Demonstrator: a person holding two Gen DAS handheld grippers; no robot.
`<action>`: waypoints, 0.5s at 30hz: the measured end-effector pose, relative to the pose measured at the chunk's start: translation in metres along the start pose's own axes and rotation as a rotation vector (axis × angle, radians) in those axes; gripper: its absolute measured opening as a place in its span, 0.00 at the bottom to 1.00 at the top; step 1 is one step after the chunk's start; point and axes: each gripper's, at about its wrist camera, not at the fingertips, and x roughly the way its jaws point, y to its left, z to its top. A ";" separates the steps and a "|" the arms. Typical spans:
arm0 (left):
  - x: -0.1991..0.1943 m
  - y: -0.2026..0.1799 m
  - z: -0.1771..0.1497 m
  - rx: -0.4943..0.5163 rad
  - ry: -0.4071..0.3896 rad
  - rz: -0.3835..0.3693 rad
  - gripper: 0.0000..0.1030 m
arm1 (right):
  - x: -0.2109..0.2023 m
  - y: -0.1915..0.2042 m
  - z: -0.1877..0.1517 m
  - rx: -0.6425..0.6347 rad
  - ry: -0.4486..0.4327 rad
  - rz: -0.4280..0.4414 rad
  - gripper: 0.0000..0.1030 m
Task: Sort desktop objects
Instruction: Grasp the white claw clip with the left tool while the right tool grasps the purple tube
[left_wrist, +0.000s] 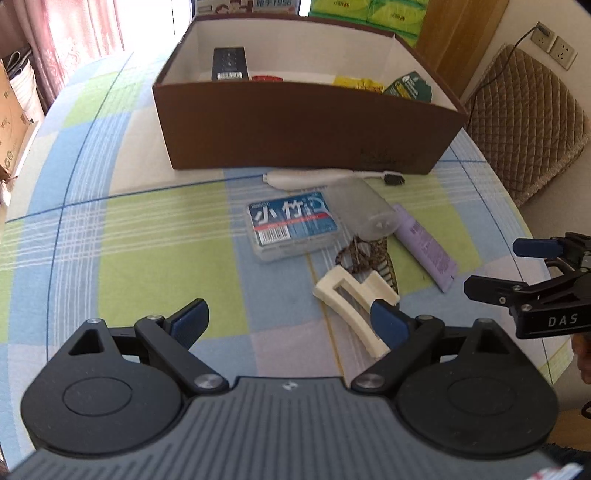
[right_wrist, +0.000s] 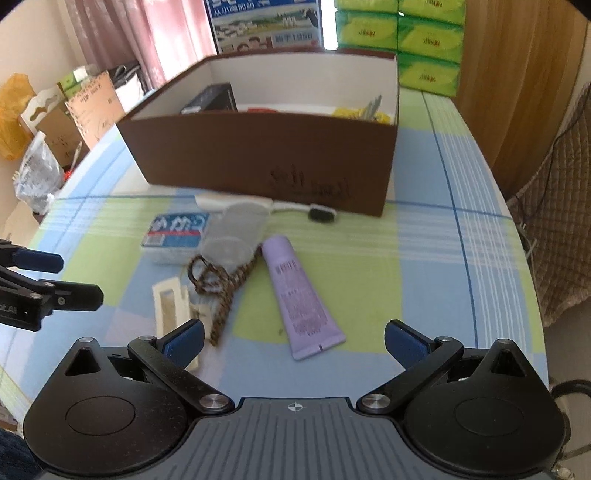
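left gripper (left_wrist: 291, 321): jaws spread wide, holding nothing, above the checked tablecloth (left_wrist: 147, 240); cream hair clip (left_wrist: 351, 299) just beside its right finger. right gripper (right_wrist: 293, 341): jaws likewise released, empty, lilac tube (right_wrist: 301, 295) lying between and ahead of them. beyond: patterned cord (right_wrist: 221, 284) overlapping the clip and touching the clear cup (right_wrist: 232, 232); floss-pick box (left_wrist: 293, 225); toothbrush (left_wrist: 325, 177) against the brown box (left_wrist: 295, 129), already partly filled. risk: lifting the clip may drag the tangled cord and roll the cup.
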 end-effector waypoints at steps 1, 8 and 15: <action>0.002 -0.001 -0.001 0.001 0.006 -0.002 0.90 | 0.003 0.000 -0.002 -0.003 0.008 -0.006 0.98; 0.019 -0.011 -0.006 0.018 0.048 -0.033 0.90 | 0.016 -0.008 -0.014 0.012 0.051 -0.027 0.98; 0.043 -0.030 -0.008 0.054 0.072 -0.057 0.90 | 0.020 -0.021 -0.017 0.038 0.073 -0.059 0.98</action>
